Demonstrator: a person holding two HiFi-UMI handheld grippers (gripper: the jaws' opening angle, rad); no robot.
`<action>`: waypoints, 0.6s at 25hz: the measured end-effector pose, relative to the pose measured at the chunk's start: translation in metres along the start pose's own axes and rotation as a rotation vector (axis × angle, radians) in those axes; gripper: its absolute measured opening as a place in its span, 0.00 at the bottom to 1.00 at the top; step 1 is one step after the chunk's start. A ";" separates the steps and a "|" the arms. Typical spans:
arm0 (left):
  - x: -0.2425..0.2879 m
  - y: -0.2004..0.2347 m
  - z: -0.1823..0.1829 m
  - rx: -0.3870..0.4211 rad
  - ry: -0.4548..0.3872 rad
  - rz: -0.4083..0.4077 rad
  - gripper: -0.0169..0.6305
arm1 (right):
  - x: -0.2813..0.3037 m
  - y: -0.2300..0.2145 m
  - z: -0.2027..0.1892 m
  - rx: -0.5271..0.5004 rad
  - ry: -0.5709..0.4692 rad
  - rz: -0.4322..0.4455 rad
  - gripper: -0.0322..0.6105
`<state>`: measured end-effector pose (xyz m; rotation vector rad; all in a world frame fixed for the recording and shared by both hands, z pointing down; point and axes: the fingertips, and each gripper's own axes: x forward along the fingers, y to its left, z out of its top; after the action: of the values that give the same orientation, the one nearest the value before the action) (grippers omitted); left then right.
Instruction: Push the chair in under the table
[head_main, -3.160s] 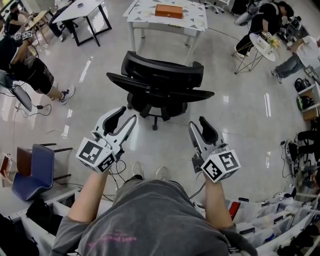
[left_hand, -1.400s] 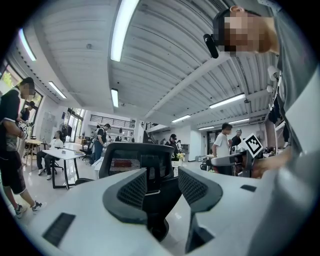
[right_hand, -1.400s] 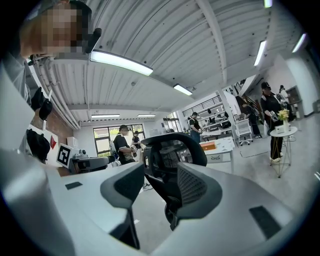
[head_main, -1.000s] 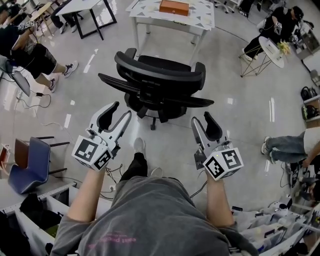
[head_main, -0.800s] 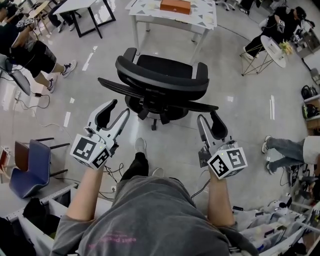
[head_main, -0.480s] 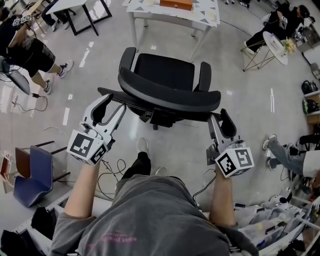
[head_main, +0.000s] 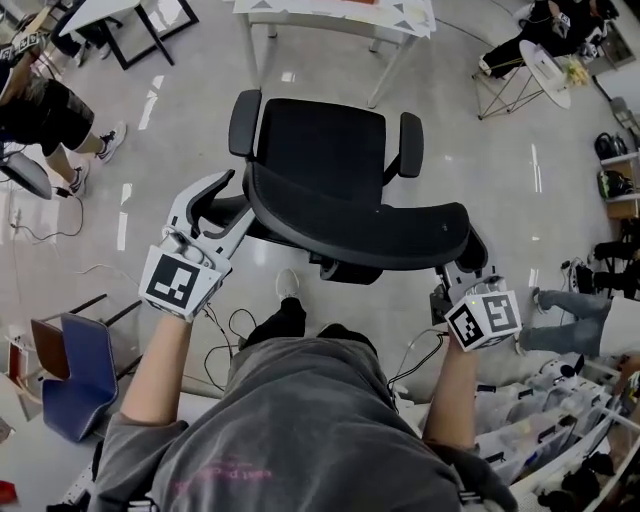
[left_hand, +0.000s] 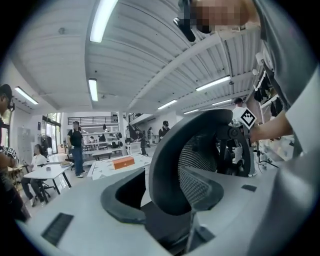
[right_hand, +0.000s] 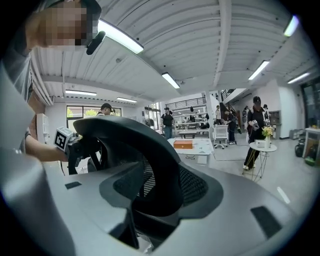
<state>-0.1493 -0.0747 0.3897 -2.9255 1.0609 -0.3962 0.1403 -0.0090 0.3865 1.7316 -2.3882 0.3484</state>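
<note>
Change: 3.2 s ago both my grippers hung free, well short of the chair. Now I am right up against it, and the table has slid to the top edge of the head view.
Chair: the chair (head_main: 320, 140) fills the middle of the head view. Its seat faces 12 o'clock and its backrest (head_main: 360, 215) curves across just in front of me.
Left gripper: the left gripper (head_main: 235, 195) sits at the backrest's 9 o'clock end. It is released, jaws spread, with the backrest rim standing in the gap between them.
Right gripper: the right gripper (head_main: 468, 262) is at the 4 o'clock end, half hidden under the rim. It is released the same way, with the rim between its jaws.
Table: the table (head_main: 405, 15) is at 12 o'clock, with bare floor between its legs and the seat front.
Progress: I judge the approach and contact done. No part of the chair is under the table yet, so the whole push is left.
Counts: one black chair, one table ahead, two grippers, and one orange box (left_hand: 122, 162) on that table.
Around: a blue chair (head_main: 70, 375) is at 8 o'clock and a round side table (head_main: 548, 62) at 2 o'clock, both well apart from my path.
</note>
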 end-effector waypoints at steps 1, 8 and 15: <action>0.003 0.002 -0.002 0.001 0.007 -0.017 0.36 | 0.001 0.000 -0.001 -0.004 0.007 -0.009 0.36; 0.019 0.004 -0.009 0.010 0.014 -0.088 0.36 | 0.007 -0.006 -0.008 -0.027 0.038 -0.048 0.37; 0.021 -0.006 -0.012 0.035 0.057 -0.139 0.38 | 0.010 -0.011 -0.010 -0.072 0.060 -0.033 0.37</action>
<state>-0.1330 -0.0820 0.4064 -2.9834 0.8487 -0.4984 0.1476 -0.0191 0.3996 1.7027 -2.2991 0.3018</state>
